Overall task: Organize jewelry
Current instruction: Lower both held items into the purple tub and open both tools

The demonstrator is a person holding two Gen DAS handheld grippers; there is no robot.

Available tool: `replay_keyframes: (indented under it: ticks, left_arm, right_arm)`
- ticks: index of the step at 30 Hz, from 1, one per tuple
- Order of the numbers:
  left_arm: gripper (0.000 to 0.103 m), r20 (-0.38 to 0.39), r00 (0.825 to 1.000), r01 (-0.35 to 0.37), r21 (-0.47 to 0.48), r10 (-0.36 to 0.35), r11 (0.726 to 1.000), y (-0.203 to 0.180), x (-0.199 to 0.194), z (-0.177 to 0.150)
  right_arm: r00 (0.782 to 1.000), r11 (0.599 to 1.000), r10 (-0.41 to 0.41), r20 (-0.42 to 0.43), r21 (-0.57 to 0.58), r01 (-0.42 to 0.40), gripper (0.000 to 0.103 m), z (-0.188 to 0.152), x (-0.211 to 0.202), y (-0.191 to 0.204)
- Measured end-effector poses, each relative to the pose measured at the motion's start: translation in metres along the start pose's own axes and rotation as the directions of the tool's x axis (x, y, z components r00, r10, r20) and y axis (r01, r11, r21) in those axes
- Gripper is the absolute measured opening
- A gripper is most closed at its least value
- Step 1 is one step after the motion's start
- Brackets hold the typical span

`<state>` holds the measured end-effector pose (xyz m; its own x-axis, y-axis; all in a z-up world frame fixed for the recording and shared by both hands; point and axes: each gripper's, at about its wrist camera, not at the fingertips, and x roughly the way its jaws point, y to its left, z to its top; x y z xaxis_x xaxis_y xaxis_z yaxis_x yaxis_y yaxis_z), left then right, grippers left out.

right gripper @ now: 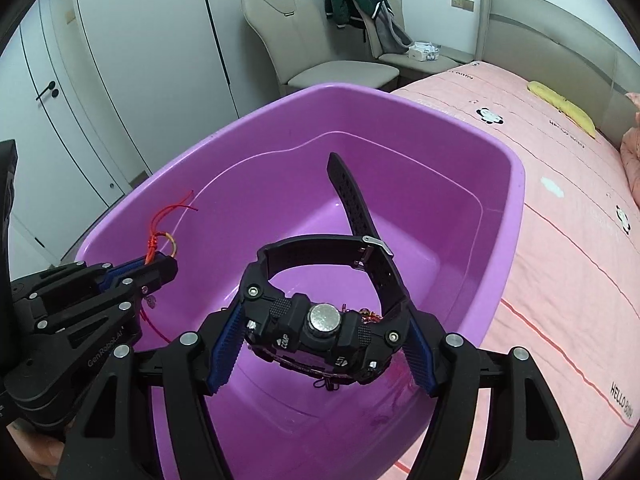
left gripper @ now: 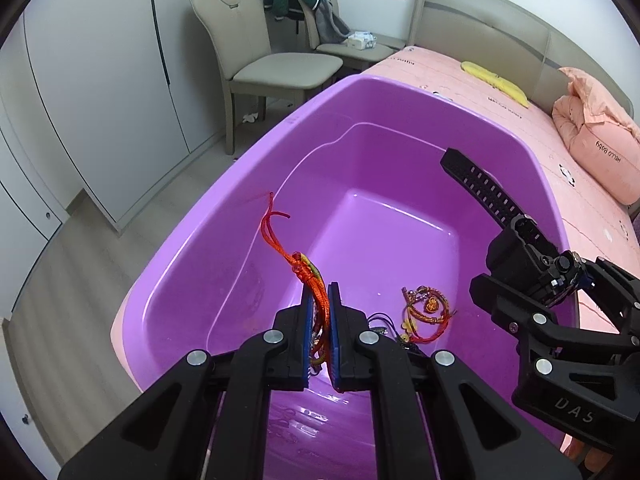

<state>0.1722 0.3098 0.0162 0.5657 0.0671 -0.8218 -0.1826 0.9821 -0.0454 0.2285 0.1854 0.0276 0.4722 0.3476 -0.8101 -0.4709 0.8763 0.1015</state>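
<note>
A purple plastic tub stands on the pink bed; it also shows in the right wrist view. My left gripper is shut on a red cord bracelet and holds it above the tub's left side; it also shows in the right wrist view. My right gripper is shut on a black digital watch, held above the tub with its strap pointing up. In the left wrist view the watch is at the right. Red and gold bracelets lie on the tub's floor.
The pink bed extends right, with a yellow cloth and a pink folded duvet. A beige chair and a chair with clothes stand behind. White wardrobe doors are at left.
</note>
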Motion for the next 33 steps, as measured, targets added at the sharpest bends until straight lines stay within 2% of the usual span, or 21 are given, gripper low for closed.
replay_keyframes:
  ticks: [8, 13, 14, 15, 16, 17, 18, 20, 25, 33]
  left_arm:
    - [0.011, -0.024, 0.999, -0.029, 0.005, 0.03, 1.0, -0.002, 0.008, 0.0]
    - [0.011, -0.037, 0.999, -0.04, 0.009, 0.04, 0.999, -0.005, 0.01, 0.0]
    - [0.017, -0.038, 0.998, -0.047, 0.008, 0.047, 0.999, -0.005, 0.009, 0.0]
    - [0.035, -0.037, 0.998, -0.058, 0.008, 0.058, 0.998, -0.007, 0.008, 0.0]
    - [0.042, -0.021, 0.998, -0.063, 0.013, 0.063, 0.998, -0.009, 0.004, 0.001]
    - [0.072, -0.005, 0.997, -0.077, 0.019, 0.077, 0.997, -0.011, 0.001, 0.001]
    - [0.084, 0.02, 0.993, -0.12, 0.013, 0.12, 0.993, -0.011, -0.005, 0.001]
    - [0.09, 0.043, 0.993, -0.111, -0.008, 0.111, 0.994, -0.009, -0.013, 0.0]
    - [0.091, 0.008, 0.994, -0.11, -0.041, 0.11, 0.993, -0.008, -0.013, -0.003]
    - [0.092, 0.007, 0.994, -0.105, -0.05, 0.106, 0.993, -0.011, -0.02, -0.006]
  right_arm:
    - [0.999, 0.998, -0.035, -0.039, -0.054, 0.033, 0.067, 0.005, 0.016, 0.014]
    - [0.999, 0.998, -0.046, -0.028, -0.045, 0.045, 0.067, 0.005, 0.012, 0.014]
    - [0.998, 0.998, -0.047, -0.033, -0.042, 0.046, 0.067, 0.006, 0.011, 0.012]
    - [0.998, 0.998, -0.05, -0.037, -0.039, 0.048, 0.067, 0.007, 0.01, 0.011]
    - [0.998, 0.998, -0.057, -0.036, -0.033, 0.056, 0.067, 0.007, 0.008, 0.009]
    - [0.997, 0.998, -0.063, -0.033, -0.026, 0.062, 0.067, 0.007, 0.006, 0.007]
    - [0.997, 0.998, -0.069, -0.026, -0.016, 0.069, 0.068, 0.007, 0.004, 0.004]
    - [0.998, 0.998, -0.064, -0.017, 0.002, 0.064, 0.068, 0.005, -0.002, 0.0]
    - [0.997, 0.997, -0.072, 0.002, 0.006, 0.072, 0.068, 0.0, -0.013, -0.004]
    - [0.998, 0.998, -0.068, 0.015, 0.006, 0.068, 0.068, -0.006, -0.022, -0.003]
